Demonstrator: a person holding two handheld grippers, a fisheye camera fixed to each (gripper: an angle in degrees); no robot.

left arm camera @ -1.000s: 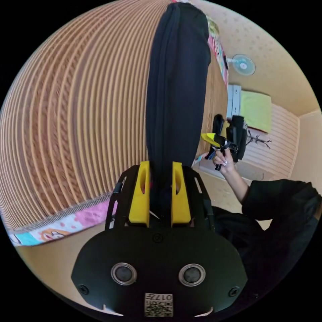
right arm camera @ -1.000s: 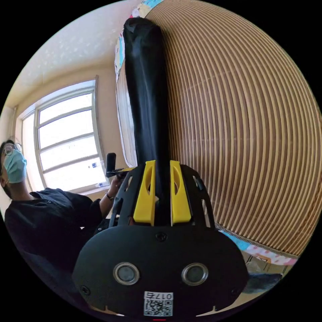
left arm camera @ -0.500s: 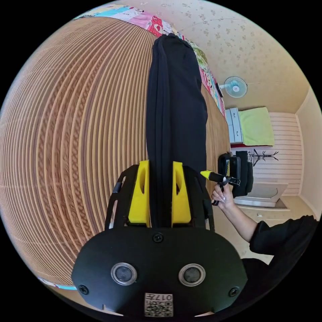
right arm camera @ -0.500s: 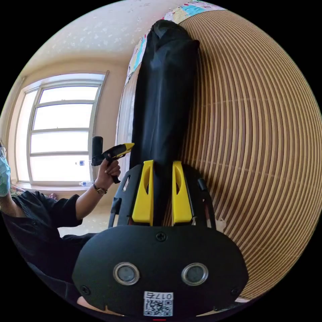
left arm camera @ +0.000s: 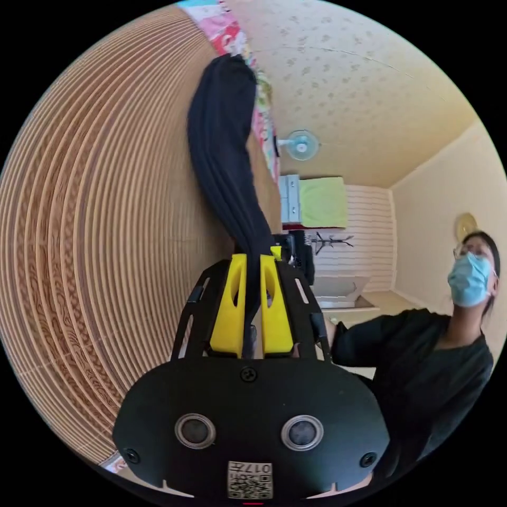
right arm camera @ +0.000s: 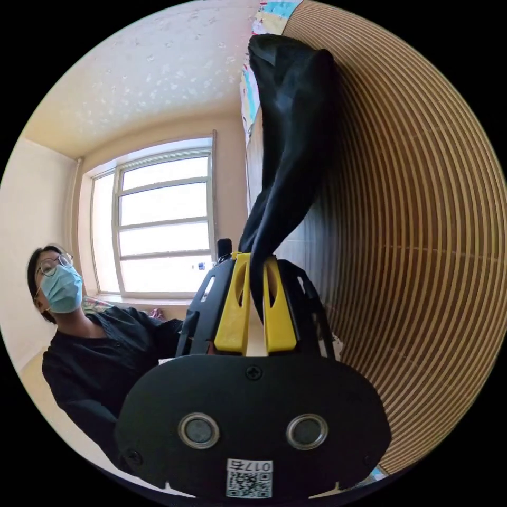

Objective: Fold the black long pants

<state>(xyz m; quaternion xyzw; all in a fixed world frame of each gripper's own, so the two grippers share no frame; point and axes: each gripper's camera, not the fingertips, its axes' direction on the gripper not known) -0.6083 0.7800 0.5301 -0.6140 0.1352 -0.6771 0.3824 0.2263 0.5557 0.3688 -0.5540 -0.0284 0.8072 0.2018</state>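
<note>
The black long pants point(left arm camera: 224, 163) run as a narrow bunched strip from my left gripper point(left arm camera: 252, 259) out across the striped bamboo mat point(left arm camera: 95, 222). Both yellow jaws of the left gripper press on the cloth. In the right gripper view the same pants point(right arm camera: 290, 142) rise twisted from my right gripper point(right arm camera: 256, 259), whose yellow jaws are shut on the fabric. Their far end lies near the mat's patterned border point(right arm camera: 253, 79). A small piece of the other gripper point(left arm camera: 288, 248) peeks past the cloth in the left gripper view.
A person in a black top and face mask point(left arm camera: 422, 348) sits close behind the grippers, seen also in the right gripper view point(right arm camera: 95, 343). A wall fan point(left arm camera: 301, 145), drawers with a green cloth point(left arm camera: 317, 200), a coat rack point(left arm camera: 330, 243) and a window point(right arm camera: 163, 222) surround the mat.
Both grippers have drawn close together and lifted, so the pants now hang twisted and narrower from the jaws. Both cameras have swung round, bringing the person into view.
</note>
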